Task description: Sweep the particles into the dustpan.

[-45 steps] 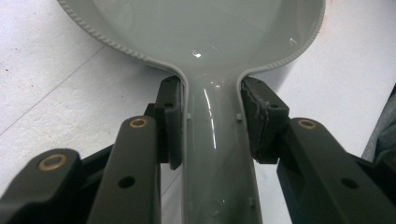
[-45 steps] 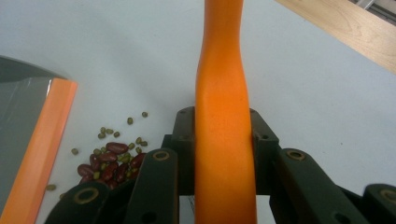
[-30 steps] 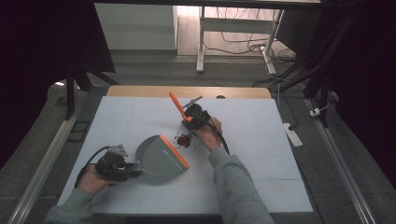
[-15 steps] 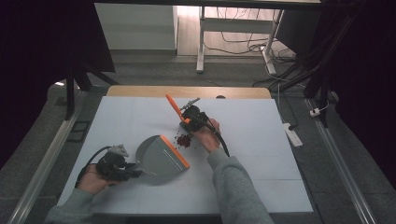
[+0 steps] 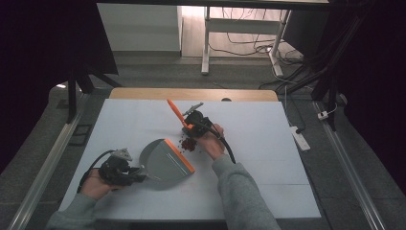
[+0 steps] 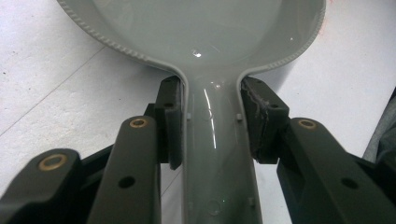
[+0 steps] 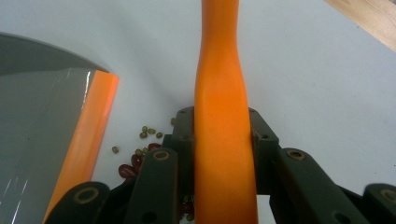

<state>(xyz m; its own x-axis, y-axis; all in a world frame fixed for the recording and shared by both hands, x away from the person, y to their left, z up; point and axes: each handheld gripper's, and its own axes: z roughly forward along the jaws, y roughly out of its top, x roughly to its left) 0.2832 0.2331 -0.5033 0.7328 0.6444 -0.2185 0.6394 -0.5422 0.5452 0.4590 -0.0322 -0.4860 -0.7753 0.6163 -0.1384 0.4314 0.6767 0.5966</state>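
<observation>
We've got the left gripper clamped tight on the grey dustpan handle, nr the table's front-left corner. Right gripper grips the orange brush handle mid-table, w/ beans just beside the pan's orange lip.

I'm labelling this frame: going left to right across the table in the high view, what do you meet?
Left gripper → grey dustpan → pile of beans → right gripper holding the orange brush handle.

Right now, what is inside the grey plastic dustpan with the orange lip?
The grey plastic dustpan looks bare; the red and green beans lie on the white table beside its lip.
</observation>
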